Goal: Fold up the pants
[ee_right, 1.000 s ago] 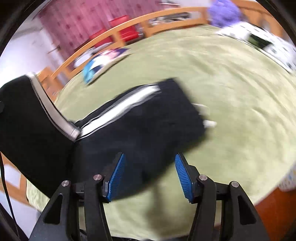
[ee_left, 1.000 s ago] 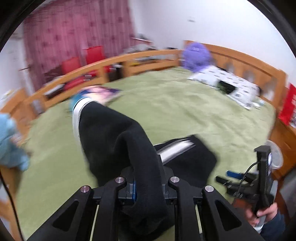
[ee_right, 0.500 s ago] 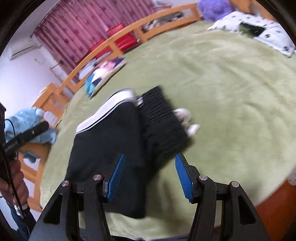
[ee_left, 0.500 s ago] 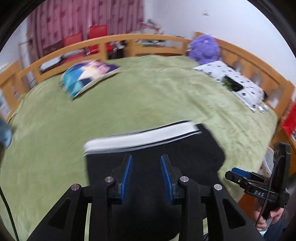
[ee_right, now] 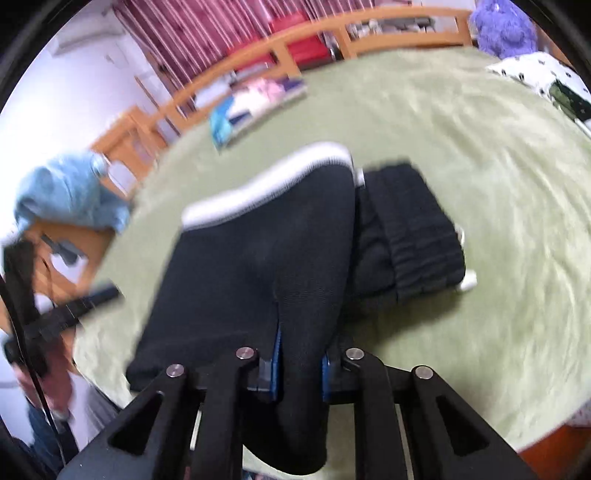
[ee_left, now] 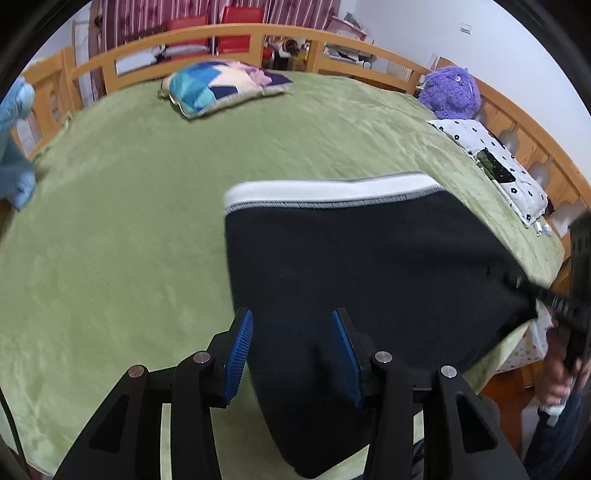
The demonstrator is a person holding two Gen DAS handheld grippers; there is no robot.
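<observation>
Lying folded on the green blanket (ee_left: pixel 110 236), the black pants (ee_left: pixel 369 266) serve as the landmark for everything around them. Far to their left, at the blanket's edge, a light blue cloth (ee_left: pixel 14 147) hangs by the wooden bed rail (ee_left: pixel 221 31). Beyond the pants, toward that rail, sits a patchwork pillow (ee_left: pixel 221 86). At the near edge of the pants, the left gripper (ee_left: pixel 291 354) has its blue-padded jaws spread wide, with black fabric lying between them but neither pad pressed against it. A white stripe (ee_left: pixel 332 190) runs along the far edge of the pants. To the right of the pants lie a white dotted pillow (ee_left: pixel 495 162) and, farther back, a purple plush toy (ee_left: pixel 450 92).

From the right wrist camera, which is blurred, the right gripper (ee_right: pixel 299 365) has its jaws drawn close together on a fold of the pants (ee_right: pixel 258 258) at their near edge, with cloth bunched between the blue pads. Right of that fold, the ribbed waistband (ee_right: pixel 417 236) rests on the blanket (ee_right: pixel 498 184), a white drawstring tip (ee_right: pixel 467 282) poking out beside it.
</observation>
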